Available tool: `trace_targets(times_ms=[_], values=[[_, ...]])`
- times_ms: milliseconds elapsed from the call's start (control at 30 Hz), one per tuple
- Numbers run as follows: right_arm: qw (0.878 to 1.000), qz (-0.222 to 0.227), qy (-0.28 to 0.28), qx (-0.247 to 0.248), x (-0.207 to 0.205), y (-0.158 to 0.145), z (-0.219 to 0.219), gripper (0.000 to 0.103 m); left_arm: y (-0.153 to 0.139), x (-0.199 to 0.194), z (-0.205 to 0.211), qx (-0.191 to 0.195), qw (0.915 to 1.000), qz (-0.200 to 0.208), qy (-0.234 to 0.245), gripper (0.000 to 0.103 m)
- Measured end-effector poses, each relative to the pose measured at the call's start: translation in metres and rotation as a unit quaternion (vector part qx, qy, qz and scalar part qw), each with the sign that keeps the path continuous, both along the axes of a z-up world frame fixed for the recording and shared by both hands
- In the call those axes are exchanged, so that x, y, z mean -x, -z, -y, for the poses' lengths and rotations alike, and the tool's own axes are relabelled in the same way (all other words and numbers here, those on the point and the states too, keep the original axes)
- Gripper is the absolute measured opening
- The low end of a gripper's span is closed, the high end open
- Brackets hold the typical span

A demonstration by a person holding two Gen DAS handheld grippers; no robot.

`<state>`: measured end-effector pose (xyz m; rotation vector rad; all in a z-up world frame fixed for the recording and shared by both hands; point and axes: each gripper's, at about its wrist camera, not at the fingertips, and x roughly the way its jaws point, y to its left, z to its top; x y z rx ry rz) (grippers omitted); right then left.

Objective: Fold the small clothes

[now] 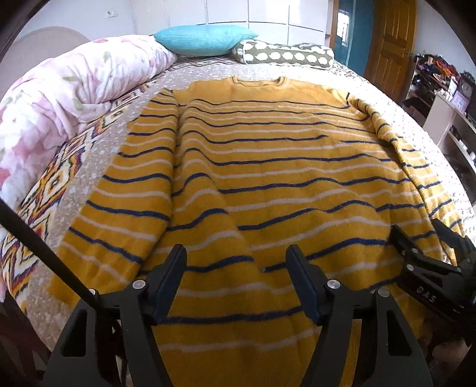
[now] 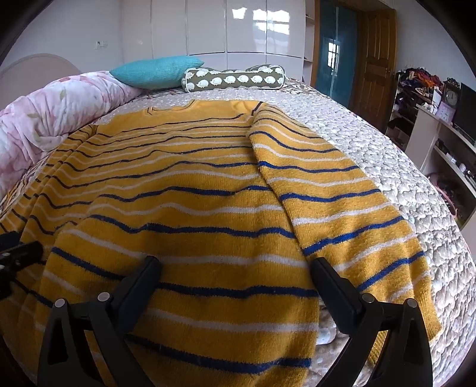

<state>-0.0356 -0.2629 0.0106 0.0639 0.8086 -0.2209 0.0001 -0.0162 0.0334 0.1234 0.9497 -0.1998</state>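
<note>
Bedroom, quilted bed (image 2: 372, 143) bearing yellow striped sweater (image 1: 267, 166) spread flat, collar far. Both grippers, left gripper (image 1: 236, 259) and right gripper (image 2: 235, 268), fingers apart, apparently gripping nothing, over near hem. Best pinched at both hem corners, then lifted evenly.

We see a fuzzy knitted sweater (image 1: 267, 178), its yellow wool napped and matt, lying on a quilted cloth bedspread (image 2: 386, 154) with a puckered, dull surface. At the far end a ribbed turquoise pillow (image 1: 205, 40) looks like soft woven cloth. To the left, the floral duvet (image 1: 74, 89) is crumpled, smooth cotton. Both the left gripper (image 1: 236, 282) and the right gripper (image 2: 235, 285) are matt black plastic with small shiny metal pins. The far wardrobe (image 2: 238, 26) is glossy white; the door (image 2: 377, 59) is varnished wood.
</note>
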Motion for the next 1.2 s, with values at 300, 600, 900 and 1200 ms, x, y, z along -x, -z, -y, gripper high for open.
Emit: trace_targets(times_ms=[300, 600, 900, 1200], values=[[1.0, 0.003, 0.009, 0.026, 0.002, 0.0, -0.006, 0.103, -0.009, 0.01, -0.04, 0.018, 0.9993, 0.003, -0.032, 0.068], [0.998, 0.006, 0.015, 0.055, 0.003, -0.001, -0.014, 0.103, -0.019, 0.005, -0.103, 0.047, 0.995, 0.02, -0.086, 0.068], [0.996, 0.011, 0.019, 0.083, 0.004, -0.001, -0.023, 0.103, 0.0, -0.02, -0.2, 0.068, 0.9818, -0.011, -0.177, 0.072], [0.991, 0.016, 0.024, 0.13, 0.004, -0.001, -0.035, 0.103, 0.016, -0.044, -0.198, 0.197, 0.9698, -0.07, -0.126, 0.004]])
